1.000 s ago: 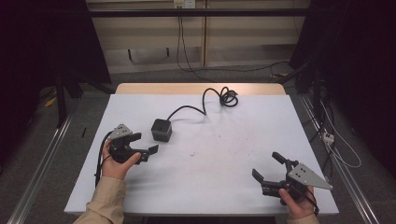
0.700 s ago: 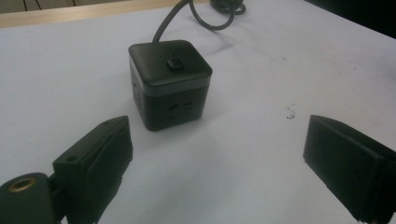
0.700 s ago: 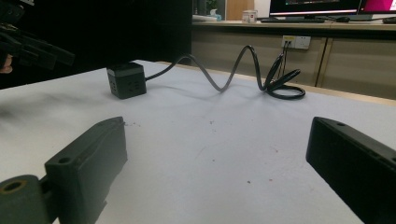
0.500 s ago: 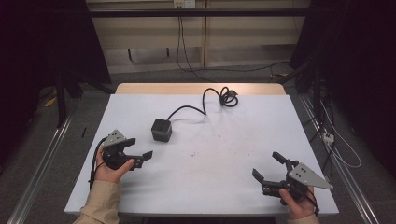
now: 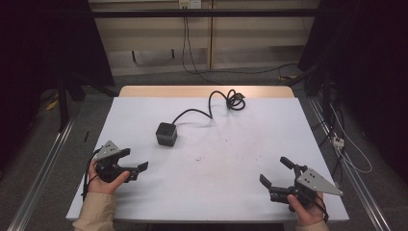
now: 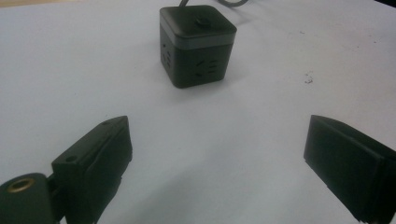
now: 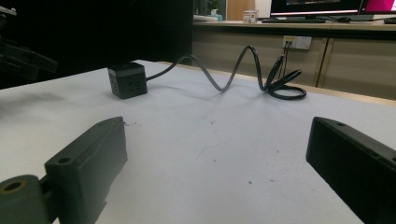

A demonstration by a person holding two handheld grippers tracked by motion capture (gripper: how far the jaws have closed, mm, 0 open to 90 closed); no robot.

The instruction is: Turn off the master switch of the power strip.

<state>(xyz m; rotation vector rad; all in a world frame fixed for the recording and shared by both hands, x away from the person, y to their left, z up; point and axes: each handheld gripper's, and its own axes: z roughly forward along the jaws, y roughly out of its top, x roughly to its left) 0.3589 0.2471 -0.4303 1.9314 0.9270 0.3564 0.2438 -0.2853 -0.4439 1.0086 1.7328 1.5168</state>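
A black cube power socket sits left of centre on the white table; its black cable runs back to a coil near the far edge. My left gripper rests open near the front left, a short way nearer than the cube, jaws wide with nothing between them. In the left gripper view the cube stands ahead of the open left gripper. My right gripper is open at the front right, far from the cube seen beyond the open right gripper, and holds nothing.
A bare wooden strip runs along the table's far edge. More cables trail on the floor to the right, and metal rails flank the table. A wall socket sits on the cabinet behind.
My left gripper has drawn back from beside the cube toward the near left edge. The right gripper and the cube have stayed put.
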